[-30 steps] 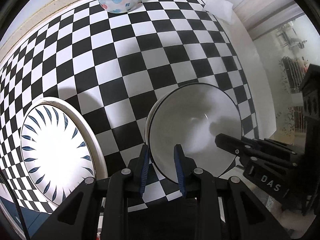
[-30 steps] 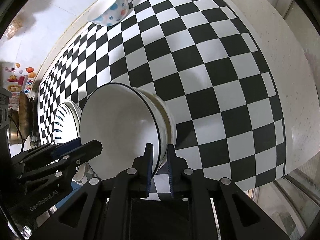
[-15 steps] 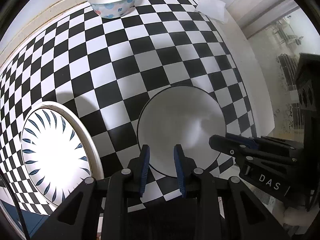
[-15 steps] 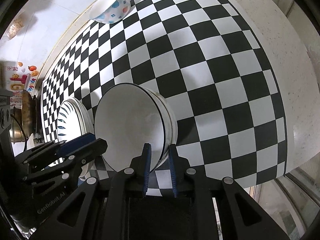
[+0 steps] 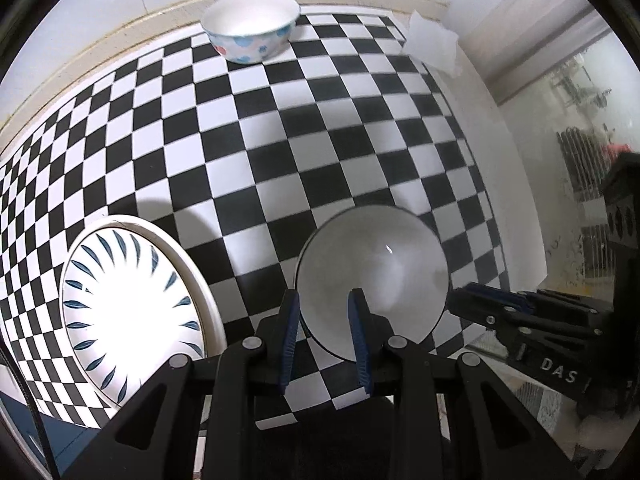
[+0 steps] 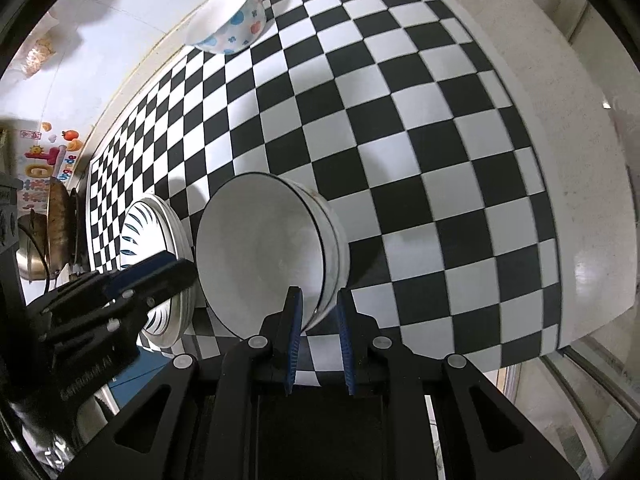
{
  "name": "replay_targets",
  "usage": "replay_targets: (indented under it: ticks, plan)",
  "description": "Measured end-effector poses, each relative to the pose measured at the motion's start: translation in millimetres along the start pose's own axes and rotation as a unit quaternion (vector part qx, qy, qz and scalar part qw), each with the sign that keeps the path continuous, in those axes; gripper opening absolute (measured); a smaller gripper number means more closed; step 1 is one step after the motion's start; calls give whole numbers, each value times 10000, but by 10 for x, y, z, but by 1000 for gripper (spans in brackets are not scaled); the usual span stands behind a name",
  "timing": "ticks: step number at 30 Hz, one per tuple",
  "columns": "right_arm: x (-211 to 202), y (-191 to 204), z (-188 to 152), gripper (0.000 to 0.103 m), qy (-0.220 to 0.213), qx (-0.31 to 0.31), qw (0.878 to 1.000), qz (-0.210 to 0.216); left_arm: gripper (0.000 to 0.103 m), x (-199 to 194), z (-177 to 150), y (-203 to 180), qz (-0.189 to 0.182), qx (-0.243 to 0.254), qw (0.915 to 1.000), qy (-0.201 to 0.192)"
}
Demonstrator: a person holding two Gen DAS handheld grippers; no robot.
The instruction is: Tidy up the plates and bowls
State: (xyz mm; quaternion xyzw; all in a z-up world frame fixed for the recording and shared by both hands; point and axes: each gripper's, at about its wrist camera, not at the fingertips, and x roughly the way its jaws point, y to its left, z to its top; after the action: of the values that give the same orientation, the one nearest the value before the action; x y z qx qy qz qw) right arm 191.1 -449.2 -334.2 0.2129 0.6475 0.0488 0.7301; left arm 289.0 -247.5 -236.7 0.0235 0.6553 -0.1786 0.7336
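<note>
On the checkered cloth (image 5: pixel 280 168), white bowl (image 5: pixel 372 276) sits beside leaf-patterned plate (image 5: pixel 128 308); left gripper (image 5: pixel 325 334) and right gripper (image 6: pixel 318 334) straddle its rim, fingers slightly apart, apparently not pinching.

A black-and-white checkered cloth (image 5: pixel 280 152) fills most of the frame. At lower centre, a plain white bowl (image 5: pixel 372 280) with a thin dark rim line. At lower left, a white plate (image 5: pixel 132 312) ringed with dark blue leaf strokes. At the top, a white bowl (image 5: pixel 252 26) dotted blue and red. The gripper pads (image 5: pixel 289 340) are blue on black.
</note>
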Motion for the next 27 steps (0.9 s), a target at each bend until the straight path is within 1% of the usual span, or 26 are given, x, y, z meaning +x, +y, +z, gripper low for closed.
replay_targets:
  ticks: [3, 5, 6, 8, 10, 11, 14, 16, 19, 20, 24, 27]
  plan:
    - [-153, 18, 62, 20, -83, -37, 9999, 61, 23, -101, 99, 47, -54, -150, 9998, -102]
    - [-232, 41, 144, 21, -114, -59, 9999, 101, 26, -156, 216, 113, -177, -311, 9993, -133]
    - [-273, 58, 210, 24, -143, -55, 9998, 131, 26, -180, 307, 168, -242, -431, 9987, -149]
    - [-345, 93, 374, 35, -237, -89, 9995, 194, 26, -204, 463, 262, -248, -584, 9978, -201]
    - [-388, 139, 607, 40, -368, -97, 9990, 223, 26, -212, 689, 429, -207, -815, 9961, -256]
    - [-393, 144, 721, 41, -404, -77, 9989, 234, 26, -200, 767, 495, -198, -905, 9954, -260]
    - [-364, 173, 1064, 42, -448, -14, 9983, 362, 26, -159, 1099, 755, -152, -1215, 9921, -264]
    - [-326, 239, 1348, 43, -513, -9, 9979, 402, 26, -117, 1363, 922, -37, -1355, 9904, -280]
    - [-255, 355, 1734, 43, -563, -34, 9974, 450, 26, -32, 1688, 1100, 35, -1484, 9886, -245]
    - [-218, 419, 1909, 43, -593, -78, 9971, 461, 26, 5, 1789, 1158, 36, -1535, 9879, -224]
    - [-18, 632, 2420, 43, -686, -191, 9969, 324, 26, 180, 2151, 1329, -10, -1698, 9854, -102]
    - [167, 750, 2767, 43, -631, -276, 9974, 192, 26, 344, 2388, 1413, -10, -1736, 9848, 42]
